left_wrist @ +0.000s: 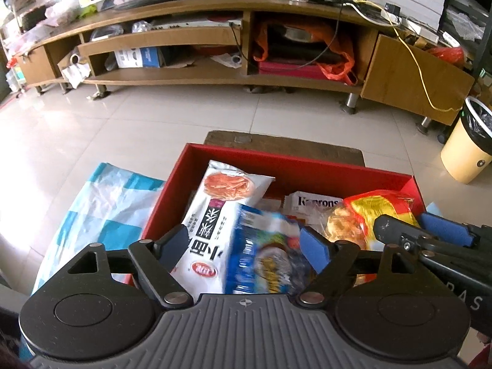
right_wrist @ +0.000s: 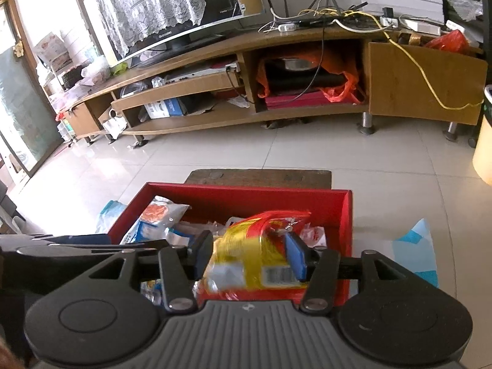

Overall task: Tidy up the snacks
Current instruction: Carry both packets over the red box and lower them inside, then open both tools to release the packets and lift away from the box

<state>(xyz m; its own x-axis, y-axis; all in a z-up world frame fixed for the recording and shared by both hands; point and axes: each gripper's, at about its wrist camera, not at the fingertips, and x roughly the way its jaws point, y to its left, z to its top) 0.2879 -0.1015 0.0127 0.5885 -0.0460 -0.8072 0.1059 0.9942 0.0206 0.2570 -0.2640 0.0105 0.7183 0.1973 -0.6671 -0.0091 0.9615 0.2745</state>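
Over the red cardboard box [left_wrist: 295, 169], the left gripper [left_wrist: 246, 243] pinches a blue snack packet [left_wrist: 264, 255]; the right gripper [right_wrist: 250, 253] pinches a yellow-and-red crinkly bag [right_wrist: 252, 246].

A home living room: a lace-draped television [right_wrist: 172, 15] on a cluttered wooden media console [left_wrist: 215, 55], tiled floor [left_wrist: 92, 129].

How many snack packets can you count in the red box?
4 at least: white packet left, blue packet between the left gripper fingers, Kamrons packet behind, yellow packet right. Others may be hidden underneath.
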